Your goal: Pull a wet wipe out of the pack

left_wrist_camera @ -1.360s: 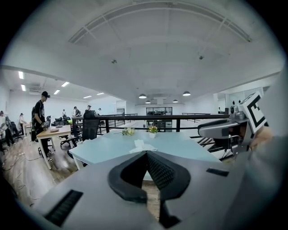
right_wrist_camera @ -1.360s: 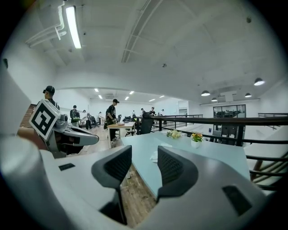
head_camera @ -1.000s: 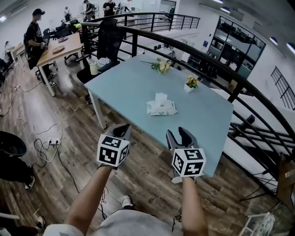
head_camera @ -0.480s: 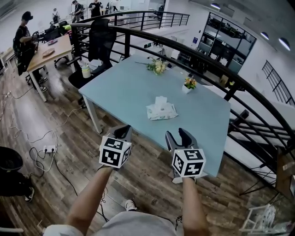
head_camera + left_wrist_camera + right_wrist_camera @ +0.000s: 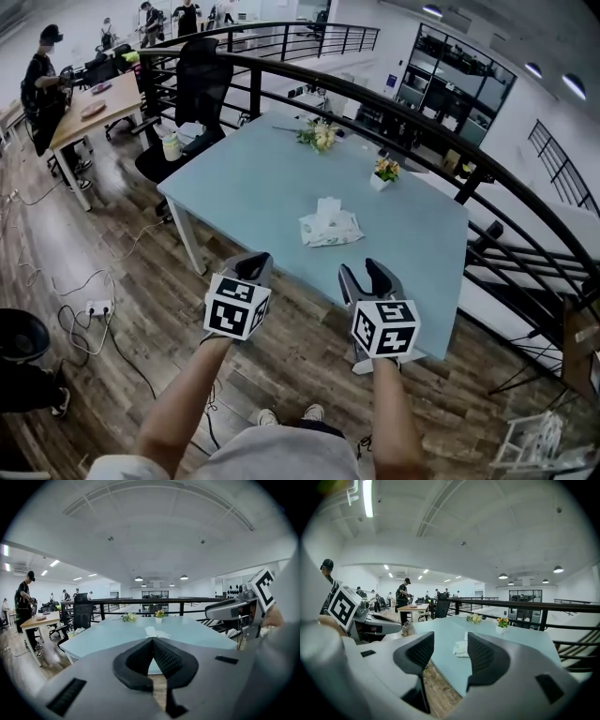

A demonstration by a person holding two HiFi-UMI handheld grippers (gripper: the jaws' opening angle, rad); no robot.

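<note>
Head view puts both grippers out in front, side by side over the wooden floor (image 5: 112,272), just short of the near edge of the pale blue table (image 5: 244,178). Left gripper (image 5: 251,264) is clenched, pads pressed together with nothing caught between them; its own view confirms it, left gripper (image 5: 152,644) closed tip to tip. Right gripper (image 5: 367,276) is released, jaws standing wide apart and empty; in the right gripper view the gap of the right gripper (image 5: 450,649) frames the table edge and the target beyond.

And there is the target: the wet wipe pack (image 5: 330,228) lies flat near the middle of the table, well apart from both grippers, with a white wipe (image 5: 327,205) standing up out of its top. Neither tool touches it. From the left gripper view the pack (image 5: 157,632) sits straight ahead, beyond the closed tips; from the right gripper view it (image 5: 461,649) shows between the open jaws, farther off.

On the far side of the table, a small flower pot (image 5: 386,171) to the right and a bunch of flowers (image 5: 319,135) lying farther back. Black railing (image 5: 412,117) curves behind it. Far left, a person (image 5: 42,70) stands at a wooden desk (image 5: 94,105).
</note>
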